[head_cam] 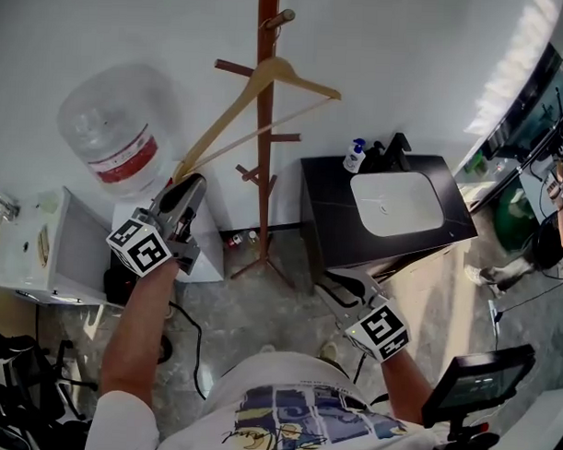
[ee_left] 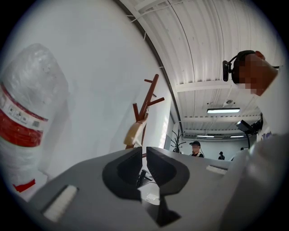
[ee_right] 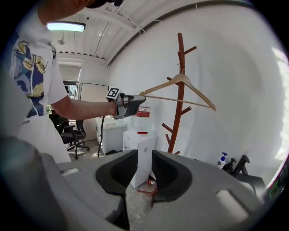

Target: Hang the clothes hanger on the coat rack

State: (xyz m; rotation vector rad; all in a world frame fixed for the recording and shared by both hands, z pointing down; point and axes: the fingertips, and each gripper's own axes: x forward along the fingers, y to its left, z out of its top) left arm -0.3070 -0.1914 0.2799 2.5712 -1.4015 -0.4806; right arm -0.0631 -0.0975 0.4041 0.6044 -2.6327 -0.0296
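A wooden clothes hanger point(head_cam: 310, 80) hangs tilted in front of the brown coat rack point(head_cam: 263, 154), its hook up by a top peg. I cannot tell whether the hook rests on the peg. My left gripper point(head_cam: 193, 181) is shut on the hanger's lower left end and reaches up toward the rack. The right gripper view shows that grip from the side, the hanger point(ee_right: 198, 93) spanning the rack's pole point(ee_right: 180, 58). In the left gripper view the hanger's end point(ee_left: 134, 131) shows just past the closed jaws point(ee_left: 144, 151). My right gripper point(head_cam: 327, 284) is held low and open, with nothing between its fingers point(ee_right: 142, 162).
A large water bottle point(head_cam: 114, 131) stands left of the rack on a white cabinet point(head_cam: 41, 248). A black vanity with a white basin point(head_cam: 393, 205) and a spray bottle point(head_cam: 355, 156) sits to the right. A white box point(ee_right: 143, 155) stands on the floor near the rack's feet.
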